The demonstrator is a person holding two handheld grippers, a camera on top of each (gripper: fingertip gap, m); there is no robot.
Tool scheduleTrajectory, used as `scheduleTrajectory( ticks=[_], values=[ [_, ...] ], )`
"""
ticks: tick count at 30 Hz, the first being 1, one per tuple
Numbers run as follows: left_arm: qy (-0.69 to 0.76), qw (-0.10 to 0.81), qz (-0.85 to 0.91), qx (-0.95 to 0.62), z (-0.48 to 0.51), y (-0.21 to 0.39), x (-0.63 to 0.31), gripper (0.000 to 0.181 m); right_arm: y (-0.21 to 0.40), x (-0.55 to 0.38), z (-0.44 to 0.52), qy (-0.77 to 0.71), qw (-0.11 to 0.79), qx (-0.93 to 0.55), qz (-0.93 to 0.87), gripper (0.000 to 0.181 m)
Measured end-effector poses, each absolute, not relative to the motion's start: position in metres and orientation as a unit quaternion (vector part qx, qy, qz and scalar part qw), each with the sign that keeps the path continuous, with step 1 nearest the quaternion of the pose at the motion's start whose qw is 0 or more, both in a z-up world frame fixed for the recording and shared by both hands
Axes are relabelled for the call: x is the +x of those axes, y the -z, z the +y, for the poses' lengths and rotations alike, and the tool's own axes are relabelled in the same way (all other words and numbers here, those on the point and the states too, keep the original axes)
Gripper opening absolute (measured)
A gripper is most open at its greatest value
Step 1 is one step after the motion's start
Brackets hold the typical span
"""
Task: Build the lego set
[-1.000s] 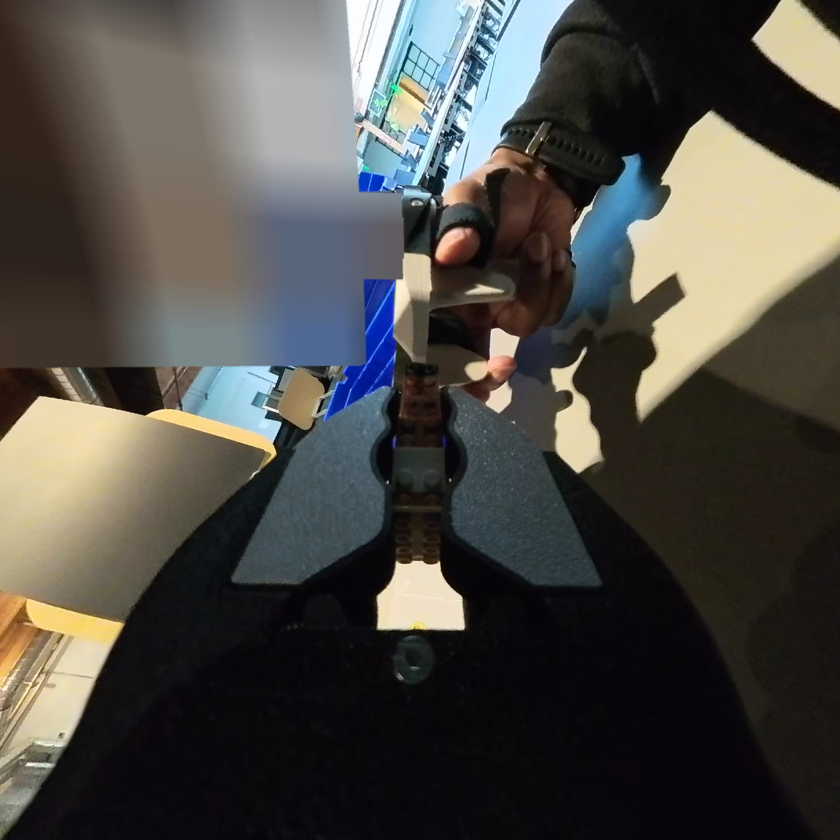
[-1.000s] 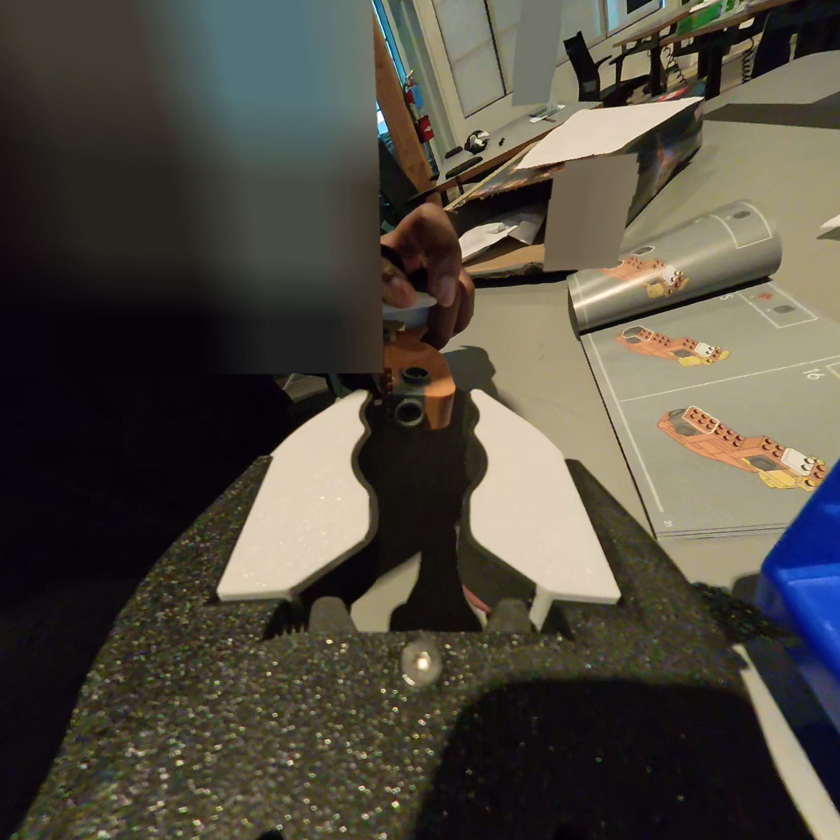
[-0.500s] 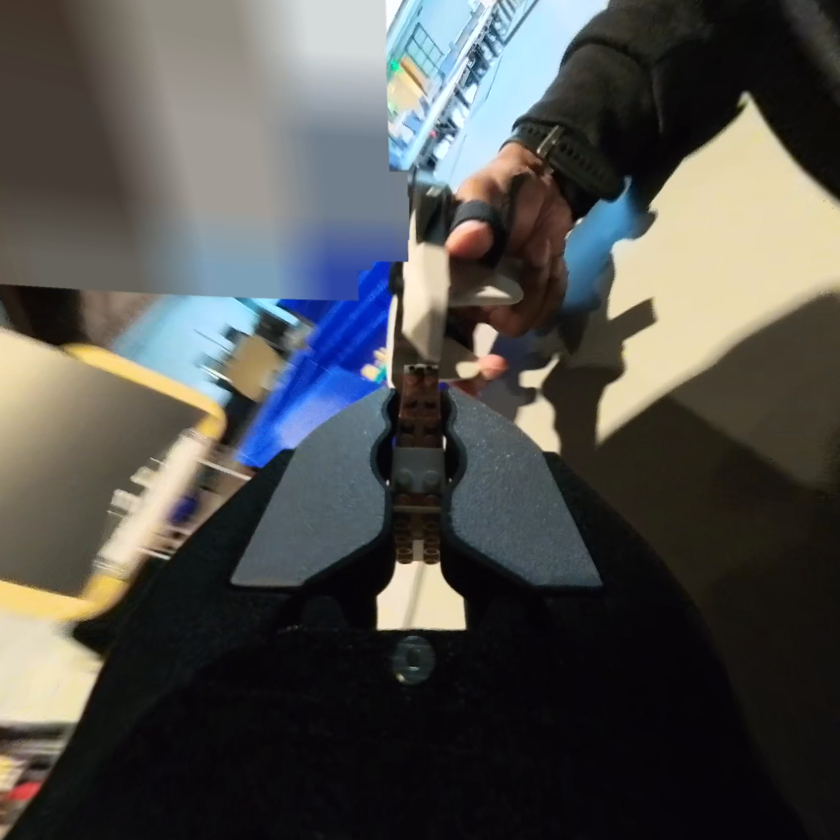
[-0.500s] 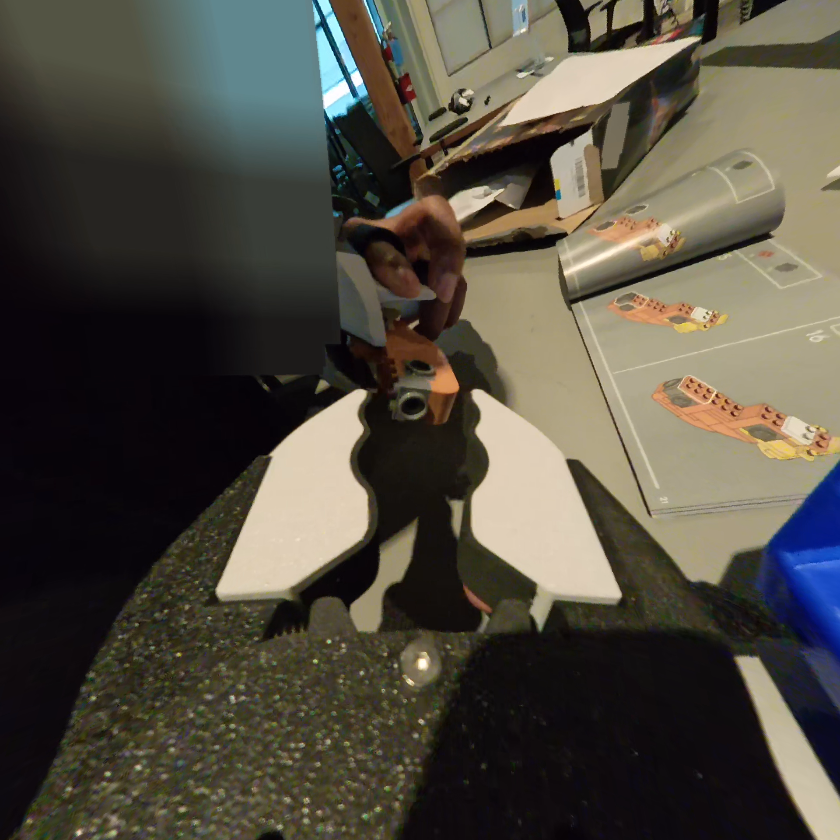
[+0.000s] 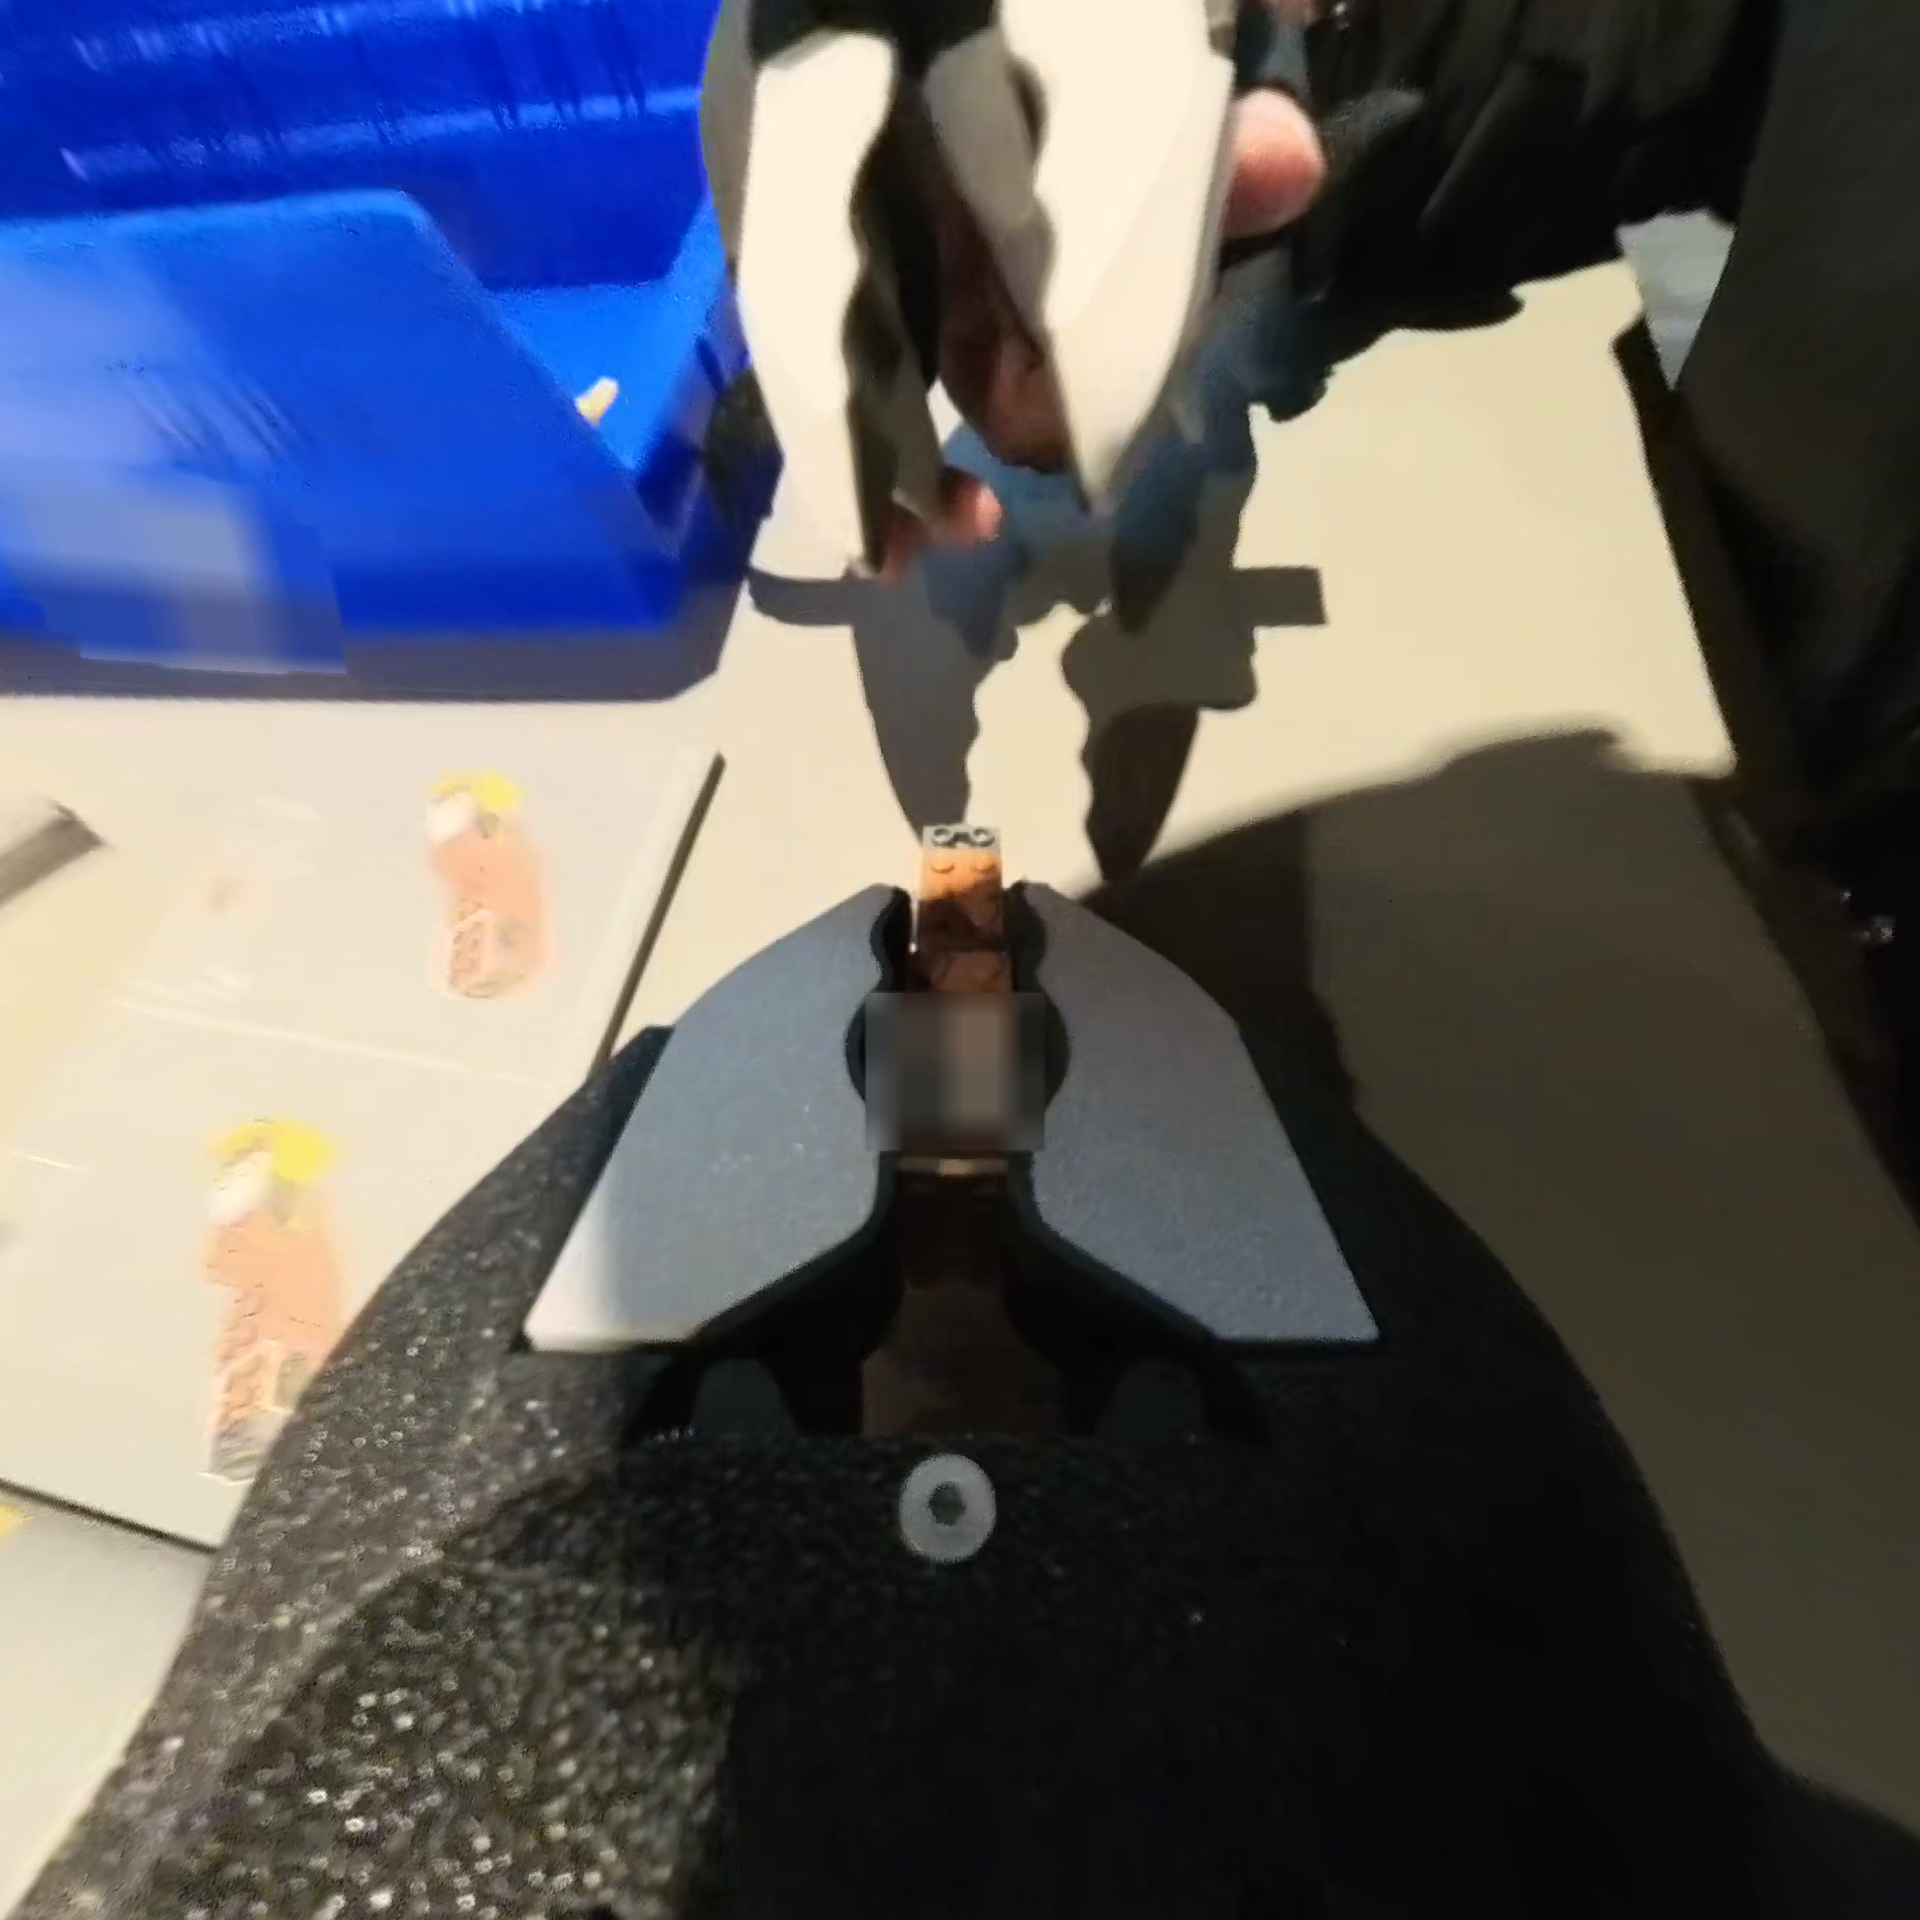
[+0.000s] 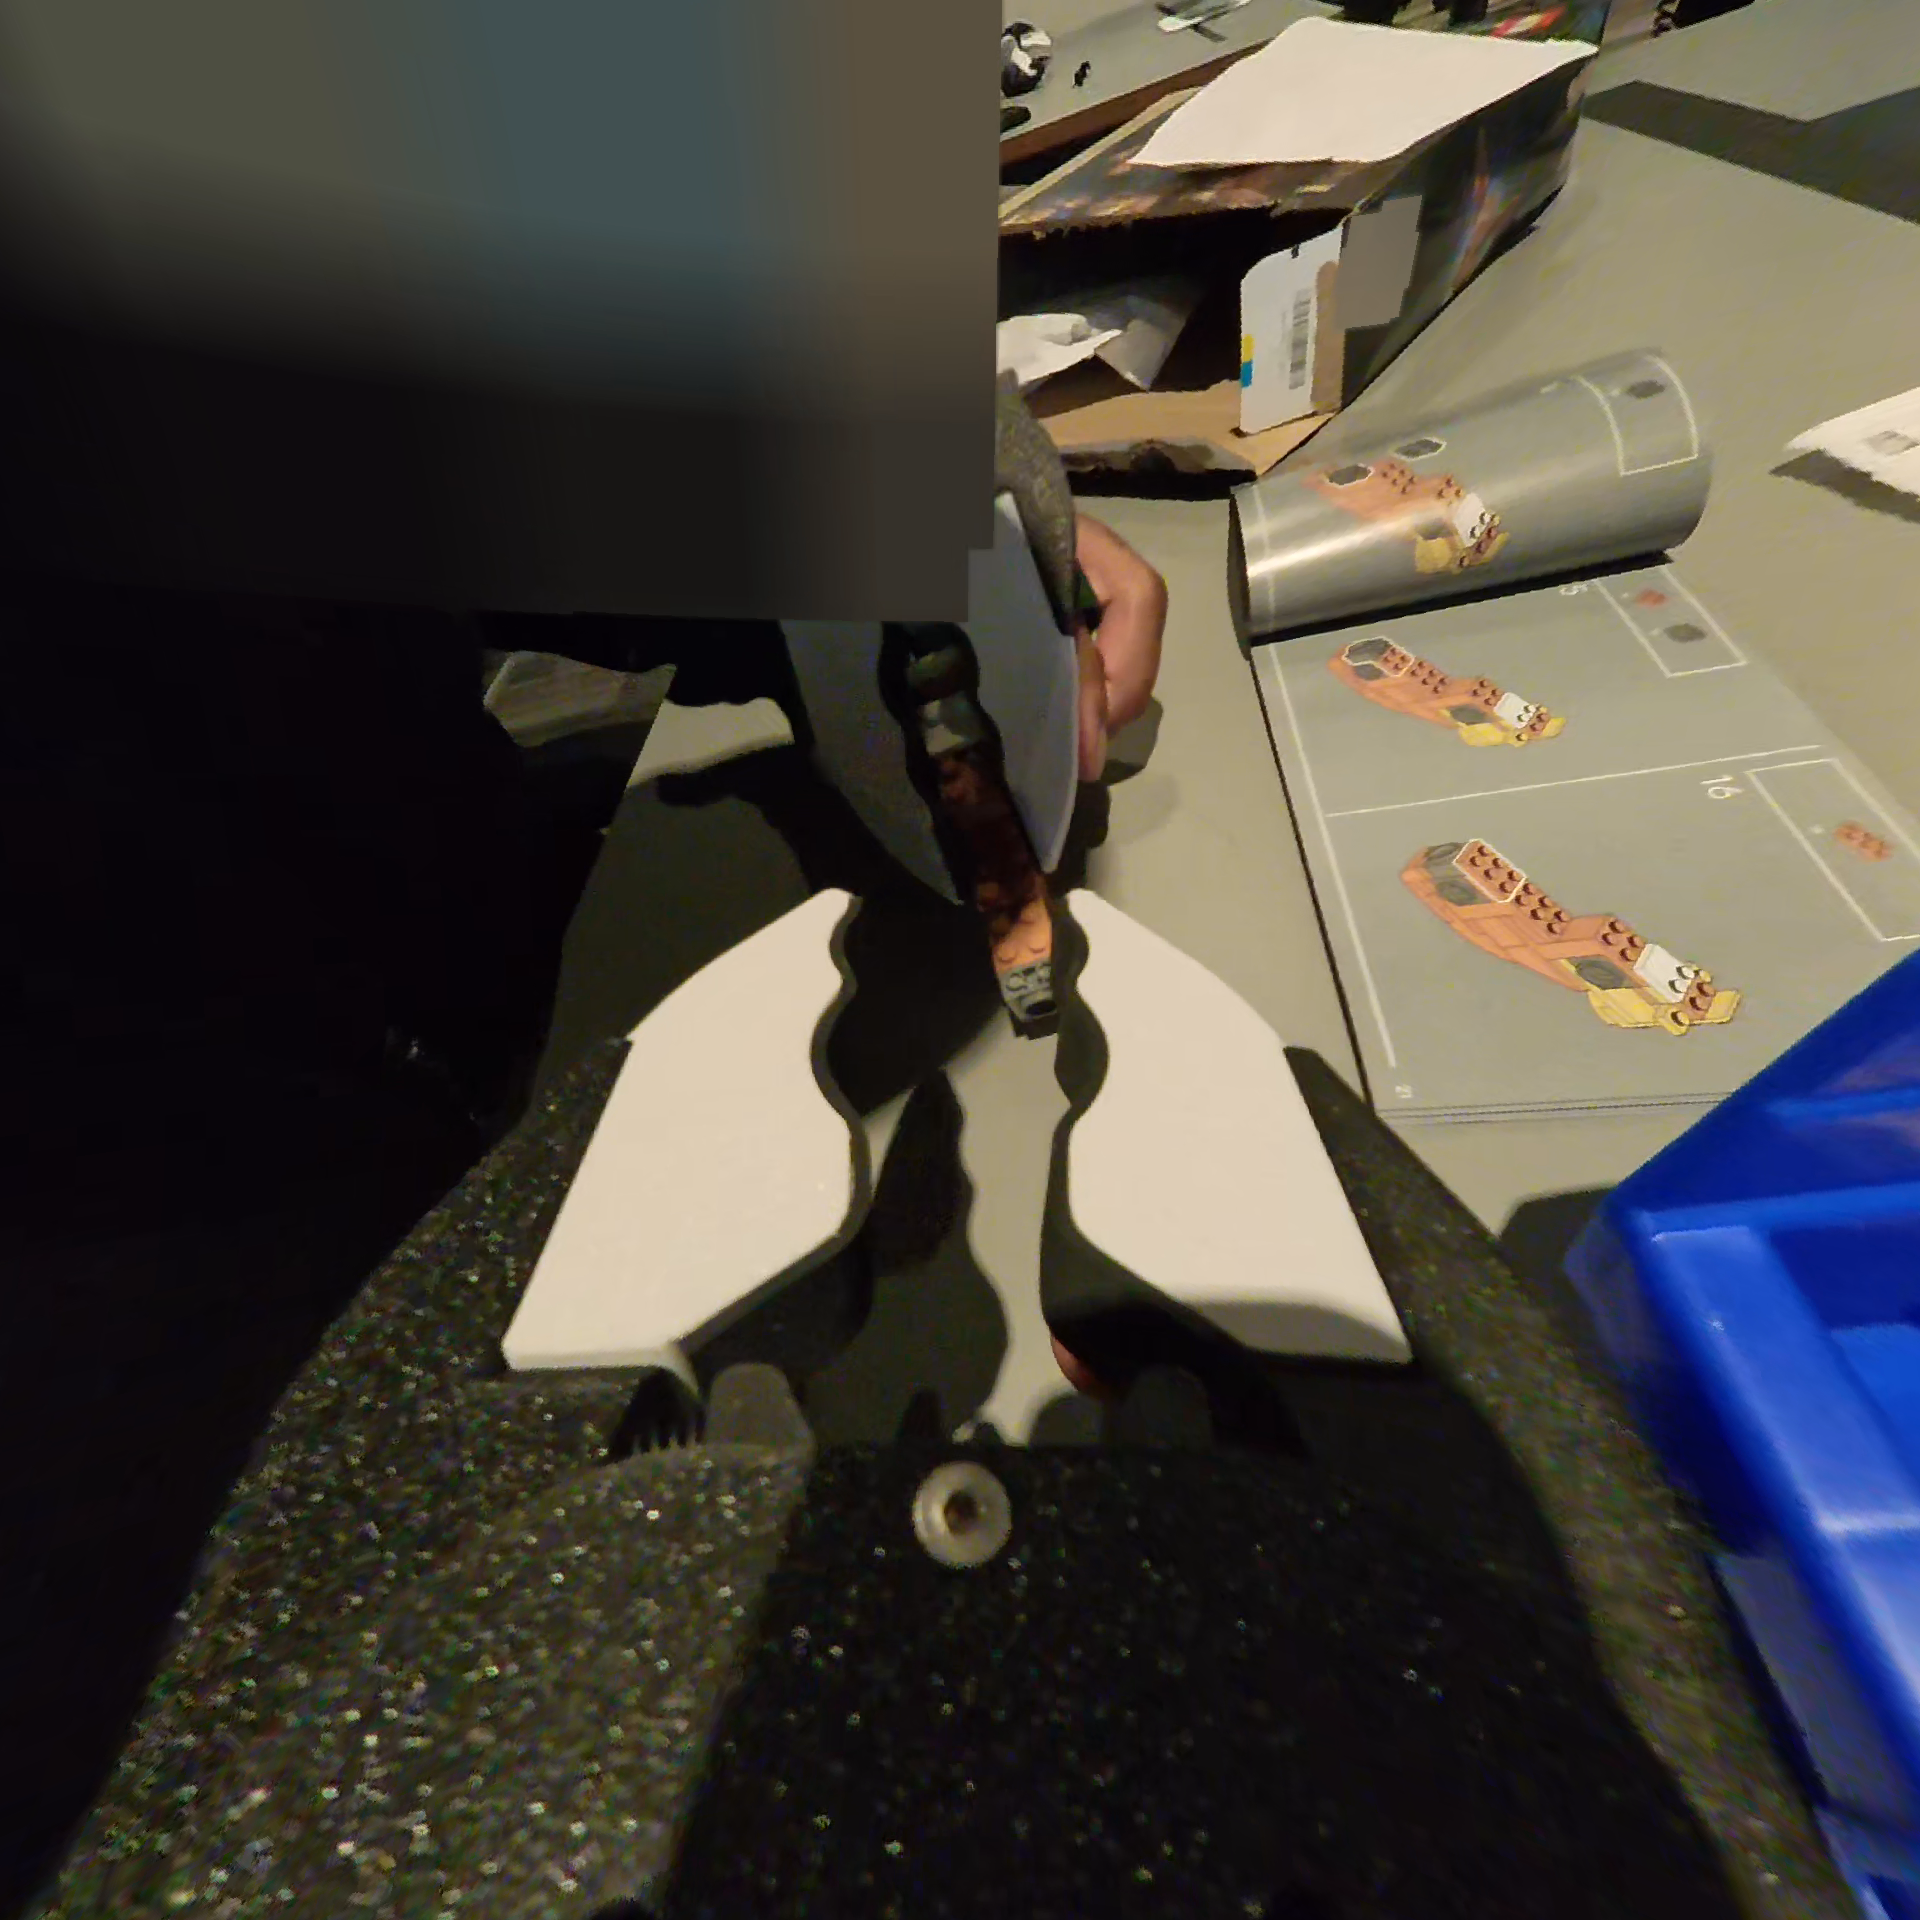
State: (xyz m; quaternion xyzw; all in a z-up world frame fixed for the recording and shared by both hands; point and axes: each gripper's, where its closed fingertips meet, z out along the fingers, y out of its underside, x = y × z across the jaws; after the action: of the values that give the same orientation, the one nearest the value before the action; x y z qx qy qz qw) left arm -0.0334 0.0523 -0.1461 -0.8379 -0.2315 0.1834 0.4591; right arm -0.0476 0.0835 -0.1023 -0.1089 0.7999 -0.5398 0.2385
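Observation:
My left gripper [image 5: 961, 906] is shut on a narrow brown and orange lego assembly [image 5: 962, 864], whose grey-capped end sticks out past the fingertips. In the right wrist view the same assembly [image 6: 1010, 914] points at me, held by the left gripper [image 6: 1003, 878]. Its grey end [image 6: 1031, 992] lies between the fingertips of my right gripper [image 6: 961, 914], close to the right finger. I cannot tell if it touches that finger. The right gripper is open and holds nothing. In the left wrist view it [image 5: 977, 530] hangs blurred above the assembly, fingers spread.
A blue bin [image 5: 312, 416] stands at the left; in the right wrist view it [image 6: 1818, 1403] is at the lower right. An open instruction booklet [image 6: 1558, 852] lies on the grey table [image 6: 1766, 343]. A torn cardboard box [image 6: 1351, 208] sits behind it. Across from one pair of fingers to the other is roughly 6 centimetres.
The left wrist view has swung down from the room to the table, booklet and bin. The assembly has turned end-on to the right gripper, whose fingers now stand wider apart.

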Motion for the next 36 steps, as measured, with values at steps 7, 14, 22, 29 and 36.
scheduleTrajectory(
  ticks=[7, 14, 22, 29, 36],
  values=[
    [-0.163, 0.443, -0.235, -0.850, 0.053, 0.153, -0.033, 0.027, 0.105, -0.045, 0.088, 0.537, 0.232, -0.123, 0.802, 0.034],
    [-0.164, 0.481, -0.227, -0.831, 0.054, 0.140, -0.031, 0.042, 0.100, -0.049, 0.098, 0.557, 0.232, -0.119, 0.788, 0.032],
    [-0.250, 0.624, -0.308, -0.674, 0.006, 0.082, -0.052, 0.030, 0.092, -0.061, 0.116, 0.598, 0.237, -0.093, 0.760, 0.028],
    [-0.348, 0.642, -0.315, -0.606, -0.003, 0.060, -0.078, 0.026, 0.090, -0.065, 0.122, 0.615, 0.248, -0.075, 0.744, 0.027],
    [-0.359, 0.598, -0.258, -0.669, 0.025, 0.075, -0.099, 0.026, 0.092, -0.063, 0.123, 0.609, 0.243, -0.082, 0.751, 0.028]
  ],
)
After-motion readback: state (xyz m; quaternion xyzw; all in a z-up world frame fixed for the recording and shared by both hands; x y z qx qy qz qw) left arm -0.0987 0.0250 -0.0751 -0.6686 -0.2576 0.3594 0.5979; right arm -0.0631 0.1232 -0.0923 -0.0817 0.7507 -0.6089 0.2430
